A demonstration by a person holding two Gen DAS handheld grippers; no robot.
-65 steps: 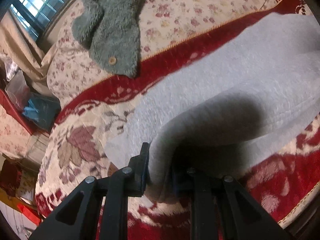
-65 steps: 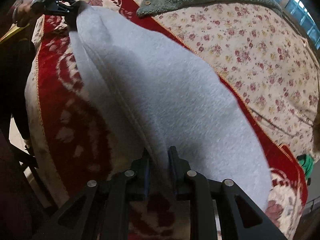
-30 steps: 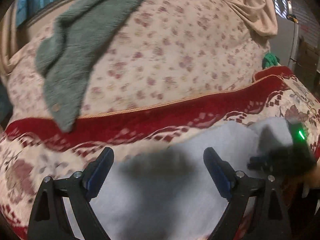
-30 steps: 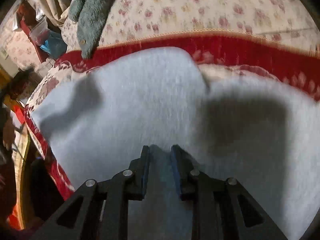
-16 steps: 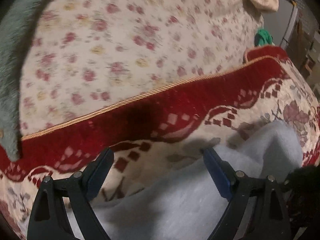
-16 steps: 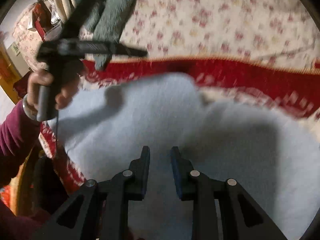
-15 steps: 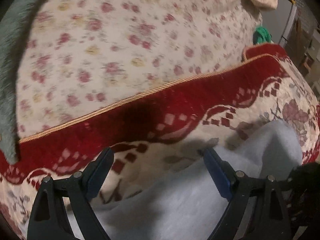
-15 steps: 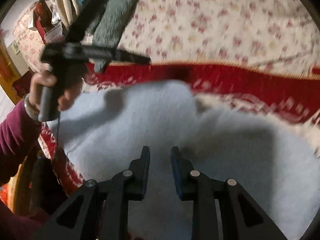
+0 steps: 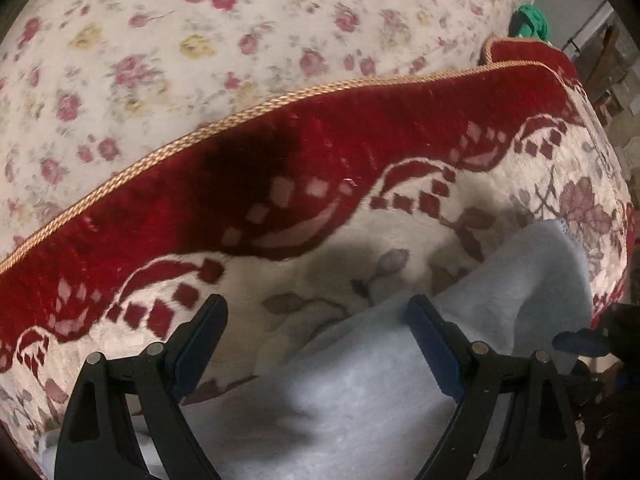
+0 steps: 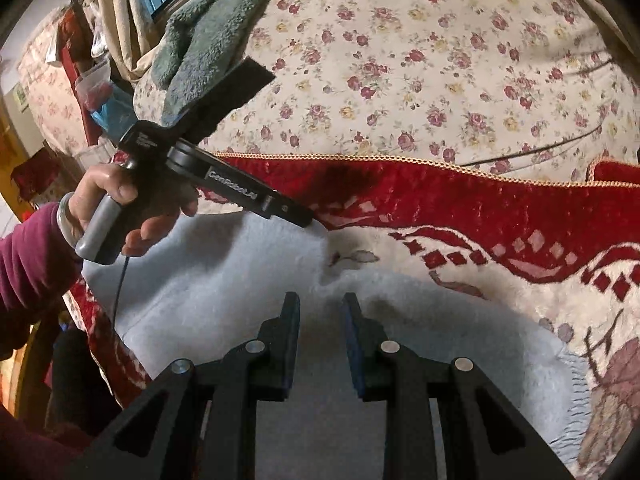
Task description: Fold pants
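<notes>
Lying crosswise, pale grey pants on red blanket

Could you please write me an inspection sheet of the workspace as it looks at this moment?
Surface: red and cream blanket with gold cord edging, laid over a floral bedspread.
Job's things: pale grey pants lying on the blanket, partly folded.
Clutter: grey-green fleece garment on the bedspread; small green item at the far edge.
Grippers: left gripper open wide over the pants' edge, holding nothing; right gripper narrowly parted above the pants, a grip cannot be told.
Cables: thin dark cord hanging from the left gripper's handle.
Surroundings: beige curtain, window, red furniture at the bedside.
</notes>
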